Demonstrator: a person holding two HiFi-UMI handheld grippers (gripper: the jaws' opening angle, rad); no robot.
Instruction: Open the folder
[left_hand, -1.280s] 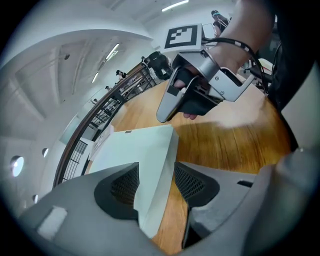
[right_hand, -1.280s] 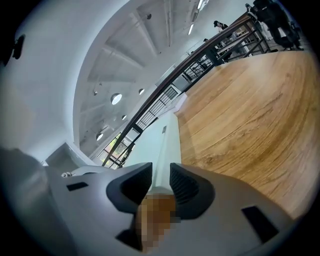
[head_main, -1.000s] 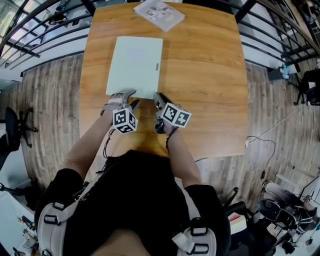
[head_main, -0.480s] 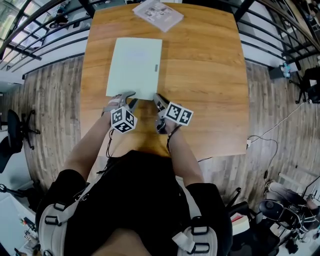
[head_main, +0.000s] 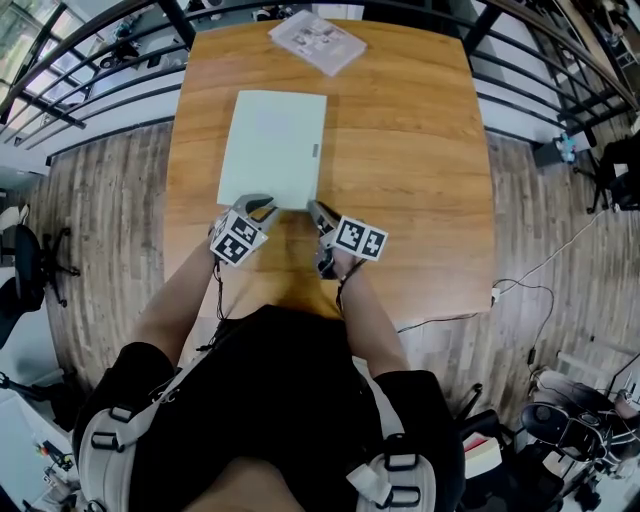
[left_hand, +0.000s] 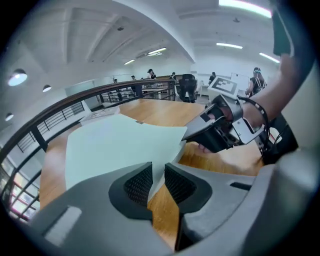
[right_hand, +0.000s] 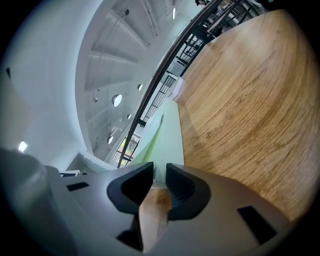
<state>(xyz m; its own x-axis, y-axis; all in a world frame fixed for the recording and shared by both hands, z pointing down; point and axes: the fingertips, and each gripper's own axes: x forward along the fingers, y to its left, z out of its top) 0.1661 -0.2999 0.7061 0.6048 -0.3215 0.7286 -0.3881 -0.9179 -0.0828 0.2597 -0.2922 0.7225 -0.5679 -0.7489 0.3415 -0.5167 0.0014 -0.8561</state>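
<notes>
A pale green folder (head_main: 272, 148) lies shut on the wooden table (head_main: 420, 150), with its near edge towards me. My left gripper (head_main: 262, 205) is at that edge, left of the near right corner. In the left gripper view its jaws (left_hand: 158, 180) are closing, with the slightly raised cover edge (left_hand: 167, 160) in the narrow gap between the pads. My right gripper (head_main: 316, 210) is at the near right corner. Seen from the right gripper view, the folder (right_hand: 167, 145) runs edge-on into its jaws (right_hand: 160, 182), which are shut on it.
A plastic-wrapped booklet (head_main: 317, 40) lies at the table's far edge. Bare wood stretches to the right of the folder. A black railing (head_main: 90, 95) runs round the table's far and left sides. The right gripper (left_hand: 220, 127) and its hand show in the left gripper view.
The left gripper has rolled, so its marker cube now faces differently, and its jaws have narrowed over the folder's near edge. The right gripper has stayed at the corner.
</notes>
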